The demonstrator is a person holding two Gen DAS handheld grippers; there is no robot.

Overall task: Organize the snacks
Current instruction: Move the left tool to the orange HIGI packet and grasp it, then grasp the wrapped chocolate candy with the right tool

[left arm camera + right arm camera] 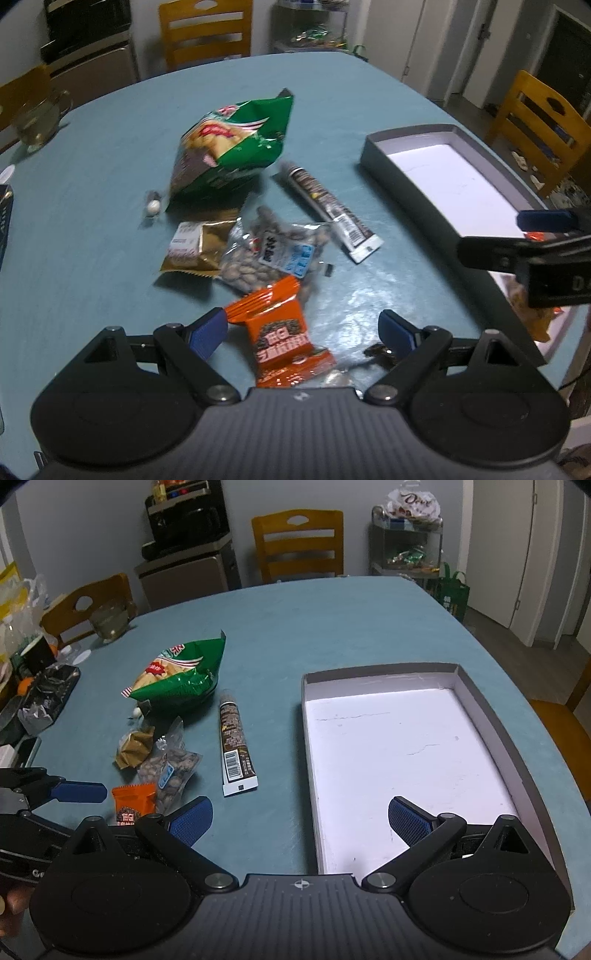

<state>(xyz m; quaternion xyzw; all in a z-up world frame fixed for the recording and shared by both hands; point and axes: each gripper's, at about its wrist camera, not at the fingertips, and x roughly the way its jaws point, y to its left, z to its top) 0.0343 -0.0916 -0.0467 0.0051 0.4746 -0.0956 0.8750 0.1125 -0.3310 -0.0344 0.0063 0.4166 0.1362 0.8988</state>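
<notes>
We see two hand-held grippers over a blue-covered bench (332,627) strewn with snacks. The left gripper (302,330) has its blue pads spread wide apart, and an orange snack packet (284,336) lies on the bench between them; neither pad appears to press on it, though the left pad sits just beside the packet's crimped edge. The right gripper (300,821) is likewise wide apart and holds nothing; its left pad hangs over the bare bench and its right pad over the near corner of an open grey box (480,698) with a white floor. From the orange packet, a clear bag of nuts (271,254) lies at about twelve o'clock, touching it, with a gold packet (195,245) at eleven o'clock. A brown tube (328,206) lies at about one o'clock, and a green chip bag (236,144) farther off towards twelve. The grey box lies at two o'clock, well apart from the snacks.
</notes>
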